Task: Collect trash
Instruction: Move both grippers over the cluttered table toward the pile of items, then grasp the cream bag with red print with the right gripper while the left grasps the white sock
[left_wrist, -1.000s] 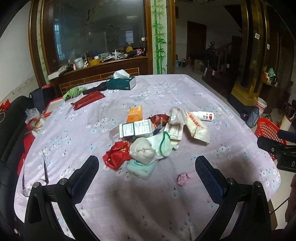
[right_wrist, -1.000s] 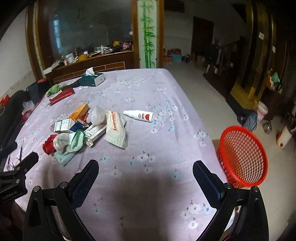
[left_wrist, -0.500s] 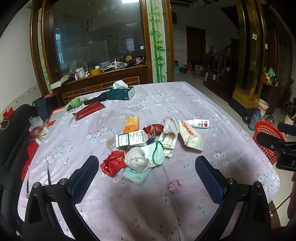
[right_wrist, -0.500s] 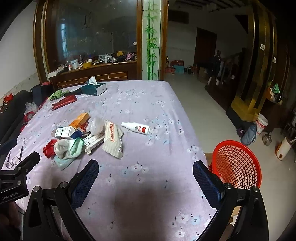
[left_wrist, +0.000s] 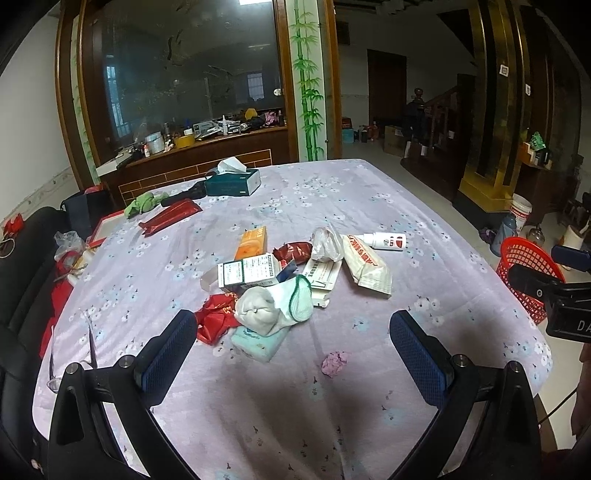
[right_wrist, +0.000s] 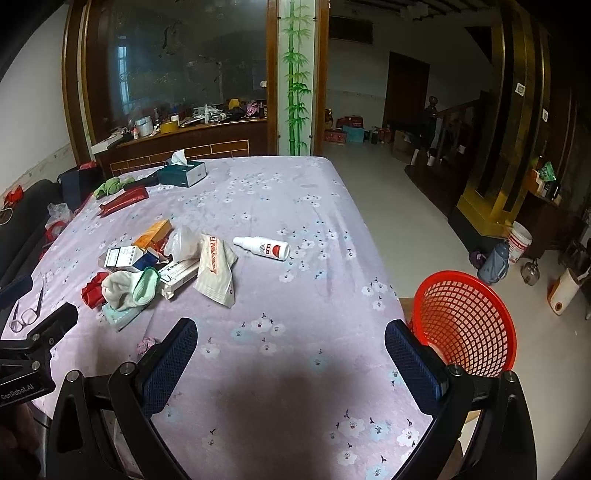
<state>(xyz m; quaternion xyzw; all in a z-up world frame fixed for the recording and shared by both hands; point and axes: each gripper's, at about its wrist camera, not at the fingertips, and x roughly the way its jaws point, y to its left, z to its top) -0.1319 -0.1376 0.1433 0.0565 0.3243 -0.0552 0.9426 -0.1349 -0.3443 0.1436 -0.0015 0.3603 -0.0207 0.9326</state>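
Jaws of both grippers spread, empty; basket (right_wrist: 465, 325) whole only in right view.

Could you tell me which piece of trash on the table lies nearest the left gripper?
The small pink crumpled wad, lying alone just ahead of the left gripper; the other trash is farther back.

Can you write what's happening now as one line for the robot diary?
left claw: open, empty | right claw: open, empty | trash pile: on table, untouched | red basket: beside table, looks empty
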